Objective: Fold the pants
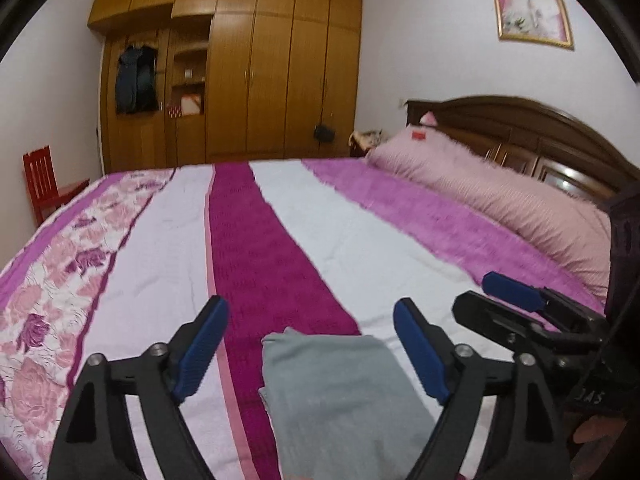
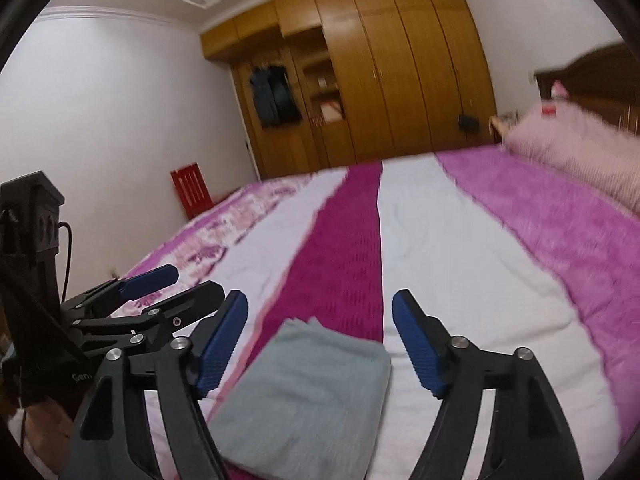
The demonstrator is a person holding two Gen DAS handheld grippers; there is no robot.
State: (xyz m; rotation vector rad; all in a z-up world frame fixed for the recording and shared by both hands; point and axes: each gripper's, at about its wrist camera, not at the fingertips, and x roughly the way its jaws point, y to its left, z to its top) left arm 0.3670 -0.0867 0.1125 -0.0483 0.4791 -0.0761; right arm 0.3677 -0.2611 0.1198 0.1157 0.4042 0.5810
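the grey pants (image 1: 344, 400) lie on the bed as a compact folded rectangle, below and between the fingers of the left hand-held gripper (image 1: 310, 350), partly on the dark magenta stripe (image 1: 248, 248) of the bedspread (image 1: 168, 240) and partly on the white band to its right. in the right wrist view the same bundle (image 2: 308, 396) sits under and slightly left of the right hand-held gripper (image 2: 320, 340). both hand-held grippers stand wide, blue pads spread apart, with nothing between them; neither touches the cloth.

the fold looks finished or nearly so, and the step in hand reads as letting go and drawing clear. to do that well, come straight away from the bundle with the pads kept wide so no edge of the top layer is snagged or dragged. the far edge of the bundle shows a small bump of layers that are not quite flush; the frames are blurred, so i cannot tell whether that needs a final press flat.

the two hand-held grippers are close beside each other: the right one shows at the right edge of the left view (image 1: 516, 300), so avoid knocking them together.

around them, pink pillows (image 1: 500, 196) and a dark wooden headboard (image 1: 540, 128) lie off to the right and well apart, a wooden wardrobe (image 1: 256, 68) stands beyond the bed, and a red chair (image 1: 40, 180) is far left. nothing sits on the bedspread near the pants to obstruct.
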